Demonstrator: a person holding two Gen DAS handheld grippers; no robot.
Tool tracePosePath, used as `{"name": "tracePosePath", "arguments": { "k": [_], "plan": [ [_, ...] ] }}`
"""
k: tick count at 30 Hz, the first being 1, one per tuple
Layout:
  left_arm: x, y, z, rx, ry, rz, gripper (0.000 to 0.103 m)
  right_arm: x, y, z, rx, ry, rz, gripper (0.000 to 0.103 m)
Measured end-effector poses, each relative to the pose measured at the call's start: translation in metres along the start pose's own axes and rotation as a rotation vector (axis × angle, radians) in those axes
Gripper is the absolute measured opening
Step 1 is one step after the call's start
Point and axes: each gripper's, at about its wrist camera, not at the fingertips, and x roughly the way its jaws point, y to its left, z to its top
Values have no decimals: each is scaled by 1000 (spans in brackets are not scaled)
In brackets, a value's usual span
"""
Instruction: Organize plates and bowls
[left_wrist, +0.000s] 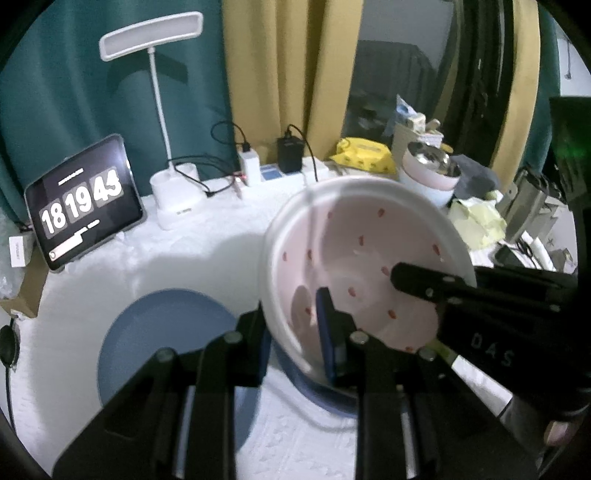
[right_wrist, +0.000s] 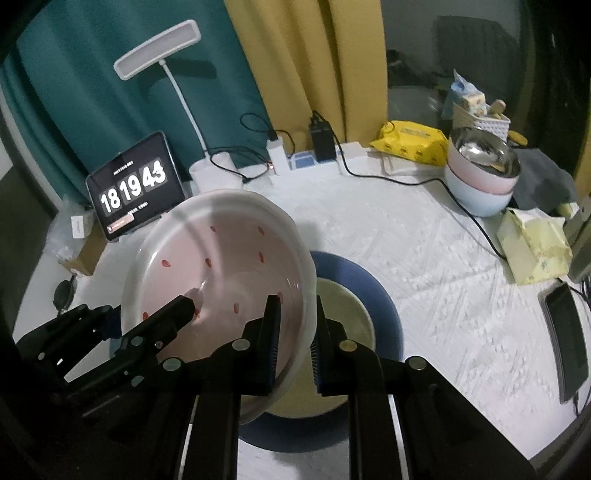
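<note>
Pink bowl (left_wrist: 369, 266) held tilted above blue plate (right_wrist: 384, 295); left gripper (left_wrist: 295, 332) and right gripper (right_wrist: 295, 332) jaws clamped on opposite rims.

- The left gripper (left_wrist: 295, 328) is black, with round silver screws and a blue pad on one finger.
- The right gripper (right_wrist: 295, 343) is black too, with ribbed pads and white letters "DAS".

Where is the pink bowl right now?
The pink bowl is in the air, tilted, gripped at opposite rims by the left gripper and right gripper, above a cream dish on a blue plate.
</note>
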Motion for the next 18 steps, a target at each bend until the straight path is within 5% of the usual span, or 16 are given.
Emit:
{"name": "tracePosePath", "arguments": {
  "k": [18],
  "plan": [
    [34,-32,-28,57,55,81,24,33,-24,-26,-40,82,-40,16]
  ]
}}
